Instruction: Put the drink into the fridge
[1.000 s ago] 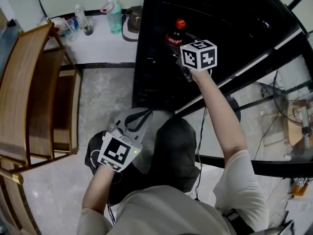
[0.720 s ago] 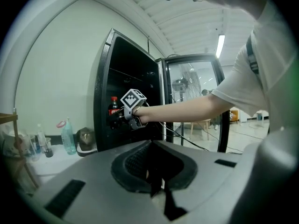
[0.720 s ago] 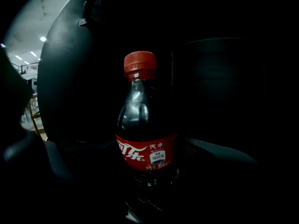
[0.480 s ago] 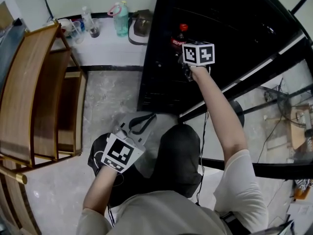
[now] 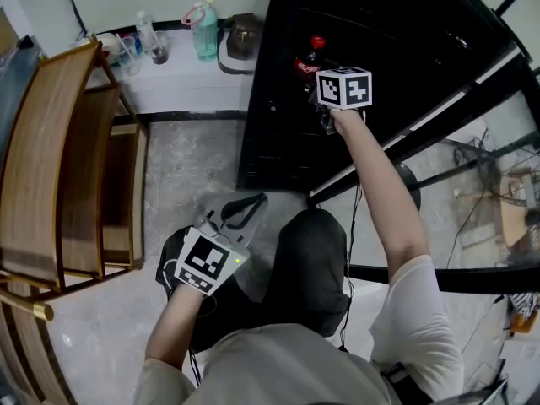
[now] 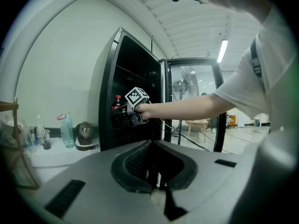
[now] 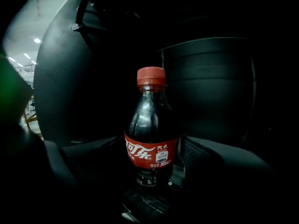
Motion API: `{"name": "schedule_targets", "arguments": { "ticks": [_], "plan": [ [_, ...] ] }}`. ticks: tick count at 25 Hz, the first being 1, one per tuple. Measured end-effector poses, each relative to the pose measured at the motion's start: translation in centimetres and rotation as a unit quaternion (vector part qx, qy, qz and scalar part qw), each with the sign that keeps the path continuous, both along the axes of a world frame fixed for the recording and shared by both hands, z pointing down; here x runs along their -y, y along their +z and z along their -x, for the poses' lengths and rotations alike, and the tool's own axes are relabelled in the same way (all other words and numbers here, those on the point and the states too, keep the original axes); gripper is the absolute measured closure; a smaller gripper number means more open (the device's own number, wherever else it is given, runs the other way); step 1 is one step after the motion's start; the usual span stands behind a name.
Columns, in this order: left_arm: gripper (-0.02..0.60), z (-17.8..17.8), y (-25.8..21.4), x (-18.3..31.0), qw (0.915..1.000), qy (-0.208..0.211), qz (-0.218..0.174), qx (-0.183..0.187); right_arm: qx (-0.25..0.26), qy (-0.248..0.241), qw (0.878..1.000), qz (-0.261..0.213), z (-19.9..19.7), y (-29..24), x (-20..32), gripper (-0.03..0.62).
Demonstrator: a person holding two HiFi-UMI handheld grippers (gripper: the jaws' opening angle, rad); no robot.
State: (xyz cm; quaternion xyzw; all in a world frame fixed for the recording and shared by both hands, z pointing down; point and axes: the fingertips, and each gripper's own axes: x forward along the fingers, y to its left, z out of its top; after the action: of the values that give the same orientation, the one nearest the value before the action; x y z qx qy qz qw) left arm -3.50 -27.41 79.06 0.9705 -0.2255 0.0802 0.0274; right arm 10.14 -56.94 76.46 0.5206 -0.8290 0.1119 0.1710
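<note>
A cola bottle (image 7: pixel 150 139) with a red cap and red label stands upright in the dark fridge (image 5: pixel 278 142). It sits between the two jaws of my right gripper (image 7: pixel 149 152). Those jaws have just been opening, and the pads stand beside the label without pressing it. The head view shows the right gripper (image 5: pixel 312 78) reaching into the fridge, with the bottle (image 5: pixel 310 56) just past its marker cube. My left gripper (image 5: pixel 240 212) hangs low near the person's lap, shut and empty. In the left gripper view the left gripper (image 6: pixel 159 190) points toward the fridge (image 6: pixel 110 87).
The fridge's glass door (image 5: pixel 439 116) stands open to the right. A wooden chair (image 5: pixel 59 167) stands on the left. The white counter (image 5: pixel 177 74) by the wall holds a green-blue water bottle (image 5: pixel 205 30), cups (image 5: pixel 126 49) and a dark pot (image 5: pixel 242 36). A cable (image 5: pixel 350 218) hangs below the right arm.
My right gripper has edged slightly lower and deeper into the fridge with the bottle. The left gripper has stayed where it was.
</note>
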Motion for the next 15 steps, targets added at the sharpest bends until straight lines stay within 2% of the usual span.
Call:
{"name": "schedule_targets", "arguments": {
  "ticks": [5,12,15],
  "plan": [
    [0.572,0.4,-0.4,0.2,1.0000,0.000,0.001,-0.002,-0.016,-0.003,1.000,-0.004,-0.6,-0.3,-1.4,0.204],
    [0.572,0.2,-0.4,1.0,0.9999,0.001,0.004,-0.015,0.004,0.007,1.000,-0.029,-2.4,-2.2,-4.9,0.206],
    [0.572,-0.3,-0.3,1.2,0.9997,0.002,0.010,-0.021,0.010,-0.004,0.999,-0.042,-2.3,-2.7,-7.1,0.238]
  ]
}}
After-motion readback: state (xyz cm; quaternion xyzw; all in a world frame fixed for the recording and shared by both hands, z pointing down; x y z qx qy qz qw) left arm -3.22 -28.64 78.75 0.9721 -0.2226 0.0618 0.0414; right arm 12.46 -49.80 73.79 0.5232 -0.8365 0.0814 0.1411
